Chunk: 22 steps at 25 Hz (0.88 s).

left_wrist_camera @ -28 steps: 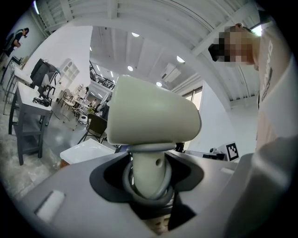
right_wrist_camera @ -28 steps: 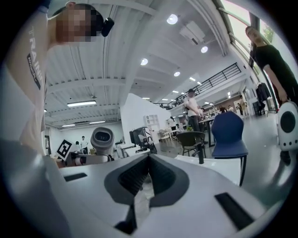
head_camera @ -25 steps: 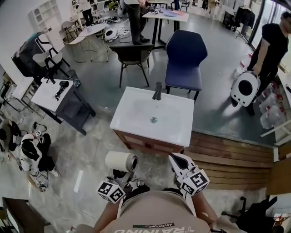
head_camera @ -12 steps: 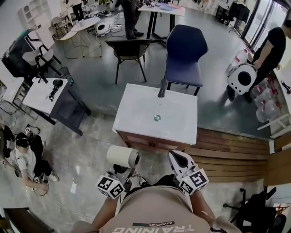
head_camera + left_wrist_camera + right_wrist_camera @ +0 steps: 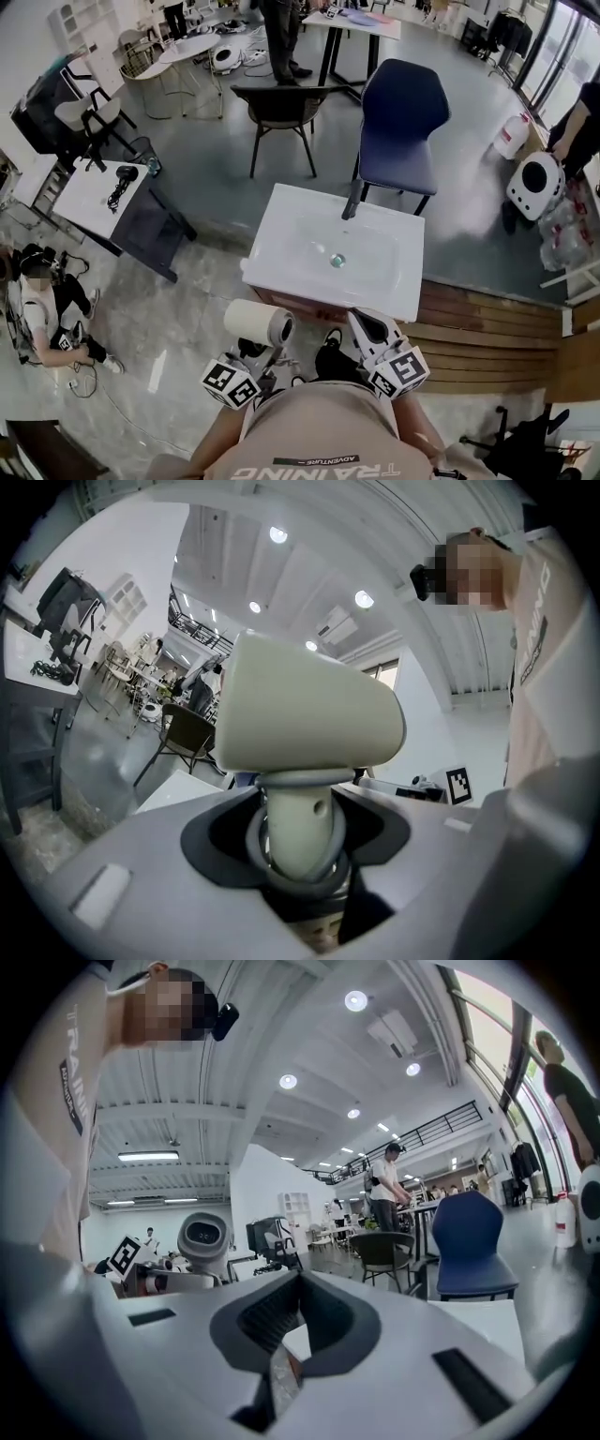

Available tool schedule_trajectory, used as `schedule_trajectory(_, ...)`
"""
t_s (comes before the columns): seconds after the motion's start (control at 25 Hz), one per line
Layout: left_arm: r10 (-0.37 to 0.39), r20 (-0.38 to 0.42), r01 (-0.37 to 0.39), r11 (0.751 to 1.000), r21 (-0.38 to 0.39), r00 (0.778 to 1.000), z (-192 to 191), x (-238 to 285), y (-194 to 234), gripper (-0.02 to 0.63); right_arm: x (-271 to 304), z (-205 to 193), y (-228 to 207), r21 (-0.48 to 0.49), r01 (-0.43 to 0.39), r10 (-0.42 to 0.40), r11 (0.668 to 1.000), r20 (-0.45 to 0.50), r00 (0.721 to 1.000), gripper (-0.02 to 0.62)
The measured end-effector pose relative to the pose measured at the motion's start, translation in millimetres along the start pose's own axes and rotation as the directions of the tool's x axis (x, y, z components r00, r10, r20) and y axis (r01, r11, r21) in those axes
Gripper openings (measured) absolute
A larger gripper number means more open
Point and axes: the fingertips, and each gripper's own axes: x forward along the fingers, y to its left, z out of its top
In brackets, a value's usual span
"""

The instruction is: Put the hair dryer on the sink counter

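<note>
The cream-coloured plastic hair dryer (image 5: 305, 719) with its stubby round barrel is held upright in the left gripper (image 5: 253, 351), whose jaws are closed round the handle just below the barrel, as is shown plainly in the left gripper view. In the head view it is carried close to the person's body, near the front edge of the white rectangular sink counter (image 5: 386, 292) but not yet over it. It is well short of the basin and of the dark metal faucet (image 5: 352, 200) at the far edge.

The right gripper (image 5: 370, 328) is held alongside, its jaws pressed together with nothing between them (only the room beyond can be seen past them in the right gripper view).

The step in hand is judged to be the carry: the hair dryer has been picked up and is being brought to the counter, while the placing itself is not yet done.

For the next move, the left gripper would need to be reached forward over the flat rim of the counter. The strip beside the basin looks the safer spot, since the bowl slopes. The hair dryer would then need to be lowered until it is borne by the surface, probably laid on its side because the top-heavy barrel is unlikely to stand on the handle. Only then should the jaws be spread and the gripper drawn clear.
</note>
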Motion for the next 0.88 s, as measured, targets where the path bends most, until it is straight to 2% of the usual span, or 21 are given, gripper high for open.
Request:
schedule_trajectory(0.44,0.049,0.024,-0.05,0.999,0.019,0.999,41,98,36,0.218,68,36,-90,-0.012,-0.077,0.077,0.997,0.014,0.997,0.003)
schedule_trajectory(0.76,0.082,0.019,-0.082,0.997,0.004,0.996,47,163,55,0.218,87,28,-158,0.028,-0.091,0.091,0.995,-0.002,0.996,0.003)
schedule_trajectory(0.88,0.103,0.02,-0.103,0.994,-0.033,0.994,50,180,60,0.218,92,22,-174,0.048,-0.109,0.11,0.993,-0.017,0.994,0.003)
